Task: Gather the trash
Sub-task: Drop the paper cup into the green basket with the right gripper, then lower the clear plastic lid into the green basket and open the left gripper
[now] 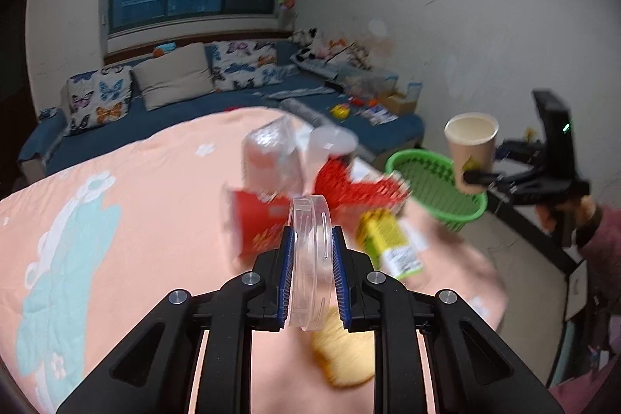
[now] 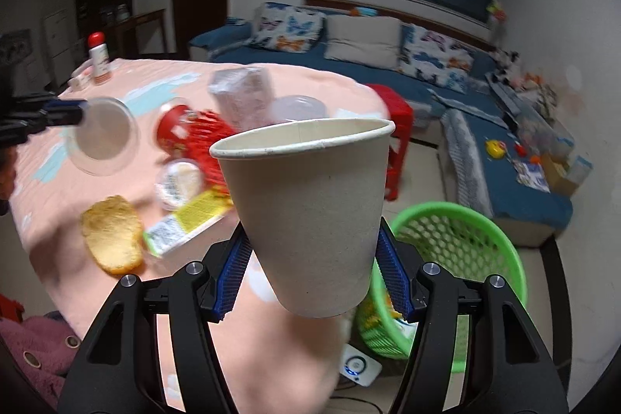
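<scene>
Over the pink counter (image 1: 116,189), both hands lifted with trash.
Left gripper (image 1: 310,270) angles down, fingers pinching a clear lid (image 1: 310,258) on edge; right gripper (image 2: 310,274) tilts downward beside the green basket (image 2: 465,227), fingers clamping an upright paper cup (image 2: 310,212).

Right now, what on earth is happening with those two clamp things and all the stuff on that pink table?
A person is clearing trash with a handheld gripper in each hand. The left gripper is clamped on a clear plastic lid, lifted above the pink tablecloth. The right gripper holds an empty paper cup upright near the green basket. Wrappers and a piece of bread are on the table.
</scene>
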The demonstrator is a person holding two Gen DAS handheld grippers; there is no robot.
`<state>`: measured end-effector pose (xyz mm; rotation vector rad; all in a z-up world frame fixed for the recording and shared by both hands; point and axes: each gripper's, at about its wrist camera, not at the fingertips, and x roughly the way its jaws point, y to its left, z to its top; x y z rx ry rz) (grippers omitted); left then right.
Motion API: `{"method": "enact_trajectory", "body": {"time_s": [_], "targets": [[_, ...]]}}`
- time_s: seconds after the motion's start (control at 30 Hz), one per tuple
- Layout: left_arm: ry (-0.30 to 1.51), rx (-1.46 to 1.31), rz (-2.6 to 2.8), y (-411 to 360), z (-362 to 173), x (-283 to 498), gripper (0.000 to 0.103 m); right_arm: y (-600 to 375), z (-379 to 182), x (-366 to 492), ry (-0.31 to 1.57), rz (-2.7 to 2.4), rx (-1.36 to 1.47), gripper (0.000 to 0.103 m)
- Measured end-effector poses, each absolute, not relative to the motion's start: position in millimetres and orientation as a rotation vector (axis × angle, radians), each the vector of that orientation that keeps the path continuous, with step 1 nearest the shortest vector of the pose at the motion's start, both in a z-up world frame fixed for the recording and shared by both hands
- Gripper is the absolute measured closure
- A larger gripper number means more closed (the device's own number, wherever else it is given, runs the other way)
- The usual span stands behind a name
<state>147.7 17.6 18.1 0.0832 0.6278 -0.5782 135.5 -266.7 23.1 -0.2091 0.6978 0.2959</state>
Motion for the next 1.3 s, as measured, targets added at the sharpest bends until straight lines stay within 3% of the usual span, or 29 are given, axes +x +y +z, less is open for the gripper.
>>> {"method": "enact_trajectory", "body": {"time_s": [0.27,0.87,1.03,1.3], "targets": [[0.600,0.089,-0.702,-48,44,169,0.084,-333,0,151,0.756,0.123,-0.149,0.041],[0.673,0.126,-0.846,-196,48,237,0.084,-423,-67,187,0.864,-0.013,0.058,0.040],[0.695,0.166,-0.859,-232,43,247,0.084,-431,-76,189,0.872,-0.014,0.079,0.029],[0.738,0.195,-0.872,-282,31,260,0.084,-434,-68,173,0.832,-0.024,0.061,0.028]]}}
